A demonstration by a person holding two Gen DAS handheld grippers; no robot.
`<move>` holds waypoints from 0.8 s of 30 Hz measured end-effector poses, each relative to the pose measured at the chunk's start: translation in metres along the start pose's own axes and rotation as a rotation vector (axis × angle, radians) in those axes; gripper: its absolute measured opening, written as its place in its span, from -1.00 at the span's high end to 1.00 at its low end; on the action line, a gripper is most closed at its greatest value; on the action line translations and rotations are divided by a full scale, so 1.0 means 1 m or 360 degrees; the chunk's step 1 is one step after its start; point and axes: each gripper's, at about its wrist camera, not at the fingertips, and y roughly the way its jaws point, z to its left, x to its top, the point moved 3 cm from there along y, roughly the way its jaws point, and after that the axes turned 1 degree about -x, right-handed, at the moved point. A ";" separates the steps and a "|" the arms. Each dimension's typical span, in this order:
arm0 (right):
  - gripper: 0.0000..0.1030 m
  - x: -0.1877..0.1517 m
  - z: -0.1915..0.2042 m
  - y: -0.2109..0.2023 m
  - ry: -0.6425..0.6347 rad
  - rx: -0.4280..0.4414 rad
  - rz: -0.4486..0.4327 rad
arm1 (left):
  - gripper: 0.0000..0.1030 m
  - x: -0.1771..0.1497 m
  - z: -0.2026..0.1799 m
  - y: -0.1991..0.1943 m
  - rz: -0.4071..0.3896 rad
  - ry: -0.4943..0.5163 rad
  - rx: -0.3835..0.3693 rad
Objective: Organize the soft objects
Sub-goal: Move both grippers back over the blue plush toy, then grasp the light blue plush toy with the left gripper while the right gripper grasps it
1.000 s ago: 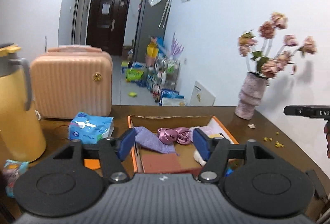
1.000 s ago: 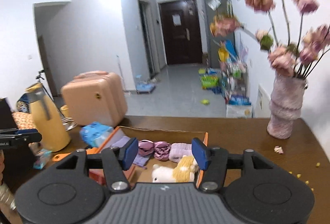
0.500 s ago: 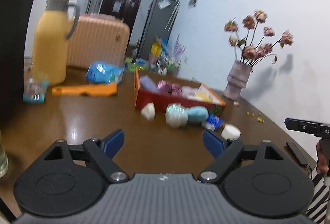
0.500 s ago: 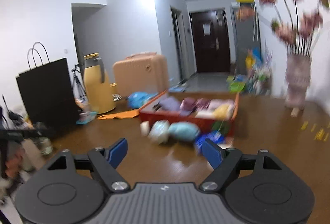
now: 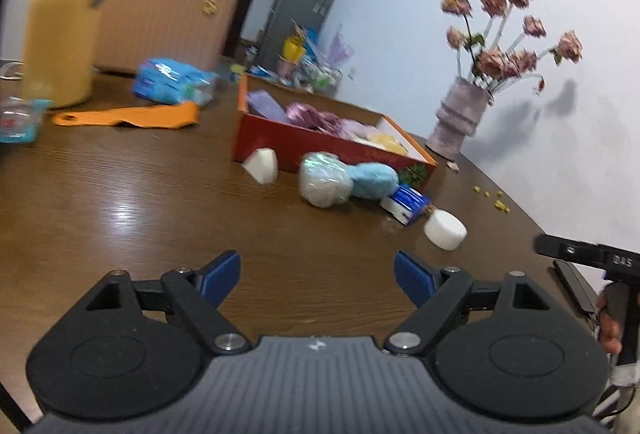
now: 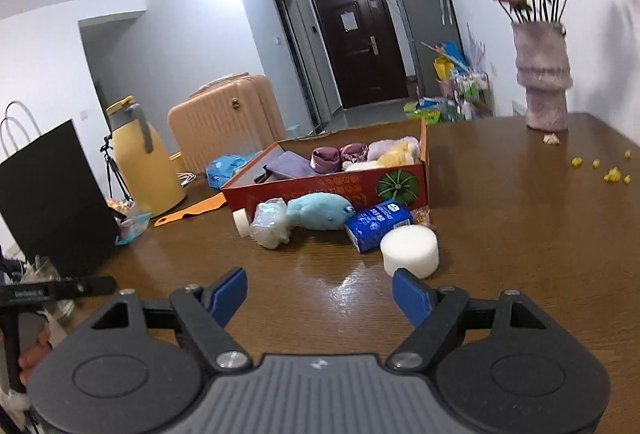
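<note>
Blue plush toy [image 6: 320, 211] lies lengthwise along the red box [image 6: 328, 186]; both grippers' jaws wide open, empty

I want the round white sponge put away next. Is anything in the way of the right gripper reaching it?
Nothing visible blocks it. The round white sponge sits on bare table just ahead of the open right gripper, off its right finger. The blue packet lies behind the sponge.

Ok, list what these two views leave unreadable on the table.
- Box floor: hidden by its near wall, both views.
- Blue packet print: too small, right wrist view.
- White wedge: blurred in the left wrist view; mostly behind the wrapped bundle in the right.
</note>
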 end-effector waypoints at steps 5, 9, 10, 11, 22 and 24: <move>-0.52 0.006 -0.011 0.064 0.0181 0.0054 0.0124 | -0.63 0.011 -0.021 0.049 0.0052 0.0093 -0.0089; -0.52 0.025 -0.007 0.111 0.0241 0.0076 0.0078 | -0.49 0.027 -0.020 0.089 0.0093 0.0057 -0.0116; -0.52 0.031 -0.005 0.123 0.0244 0.0068 0.0049 | -0.43 0.031 -0.019 0.097 0.0102 0.0056 -0.0112; -0.52 0.036 -0.004 0.134 0.0256 0.0049 0.0029 | -0.38 0.034 -0.017 0.104 0.0113 0.0059 -0.0109; -0.33 0.042 -0.015 0.218 0.0593 0.0016 0.0093 | -0.36 0.029 0.006 0.127 0.0163 -0.0025 -0.0149; -0.03 0.040 -0.016 0.222 0.0620 0.0023 0.0105 | -0.36 0.028 0.008 0.127 0.0171 -0.0042 -0.0141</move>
